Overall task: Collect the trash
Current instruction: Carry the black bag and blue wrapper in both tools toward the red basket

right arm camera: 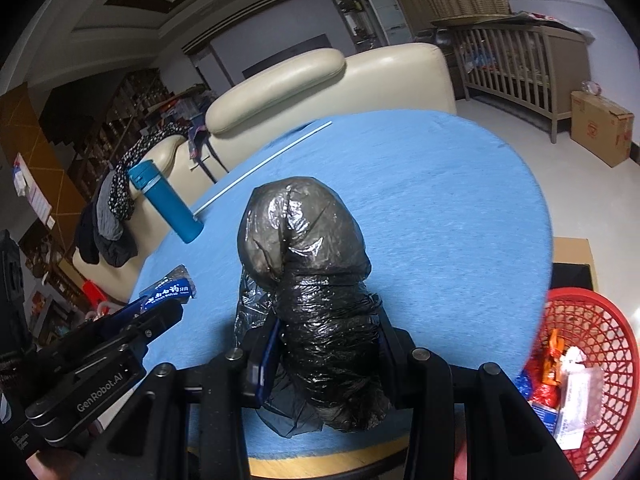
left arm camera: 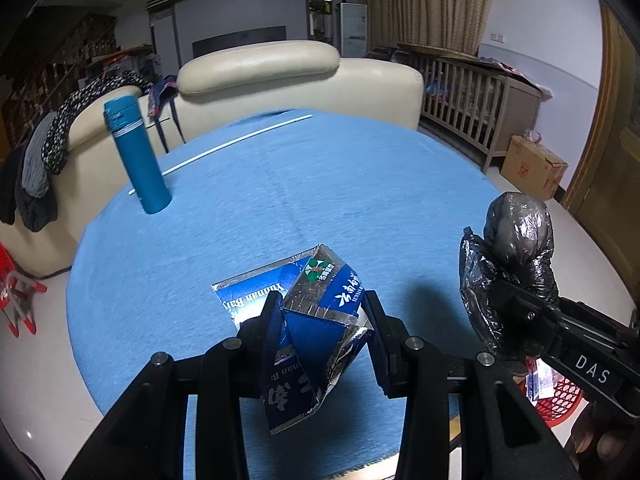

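Observation:
My left gripper is shut on a crumpled blue and silver carton, held above the near part of the blue table. In the right wrist view that carton and the left gripper show at the lower left. My right gripper is shut on a bundled black plastic bag that stands up between its fingers. The same bag and the right gripper appear at the right of the left wrist view. A red mesh basket with wrappers in it sits on the floor at the right.
A teal flask stands on the table's far left, with a thin white rod lying behind it. A cream sofa with clothes draped on it lies beyond the table. A wooden crib and a cardboard box stand at the right.

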Motion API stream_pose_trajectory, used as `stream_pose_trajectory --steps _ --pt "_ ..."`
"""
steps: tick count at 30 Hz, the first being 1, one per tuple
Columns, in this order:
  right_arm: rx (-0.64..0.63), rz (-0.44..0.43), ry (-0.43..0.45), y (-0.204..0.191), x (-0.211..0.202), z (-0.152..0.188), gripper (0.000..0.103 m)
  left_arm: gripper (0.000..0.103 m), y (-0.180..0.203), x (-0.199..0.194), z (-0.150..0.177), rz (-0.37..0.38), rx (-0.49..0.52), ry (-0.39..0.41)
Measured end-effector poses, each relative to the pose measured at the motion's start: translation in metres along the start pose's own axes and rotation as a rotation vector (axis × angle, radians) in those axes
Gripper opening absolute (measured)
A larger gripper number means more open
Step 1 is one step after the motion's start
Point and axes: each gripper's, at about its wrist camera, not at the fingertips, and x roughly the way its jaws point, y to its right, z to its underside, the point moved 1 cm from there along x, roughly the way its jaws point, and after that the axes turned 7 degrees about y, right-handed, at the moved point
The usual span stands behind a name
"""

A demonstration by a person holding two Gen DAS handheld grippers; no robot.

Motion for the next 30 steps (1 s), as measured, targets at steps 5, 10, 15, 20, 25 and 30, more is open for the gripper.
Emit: stream_pose_trajectory --steps 5,10,15,20,25,30 --pt "0.027 0.018 0.014 0.016 -0.011 0.002 0.044 0.042 0.015 0.005 0.000 0.018 0.031 -0.008" --pt "0.047 0.049 0.034 0.034 -0.025 0.006 0.044 0.042 0.035 0.007 -0.001 0.039 0.068 -0.012" --pt "0.086 0.083 0.049 0.059 -0.037 0.009 0.044 0.042 0.057 0.007 -0.001 0.065 0.110 -0.012" --pt "0.139 0.129 0.067 0.089 -0.050 0.011 0.044 0.042 0.078 0.010 0.000 0.092 0.148 -0.020" --pt "0.188 0.172 0.082 0.122 -0.062 0.015 0.044 0.042 0.105 0.013 0.002 0.119 0.196 -0.030" --pt "0.222 0.219 0.095 0.151 -0.076 0.019 0.044 0.042 0.129 0.016 0.003 0.156 0.231 -0.041"
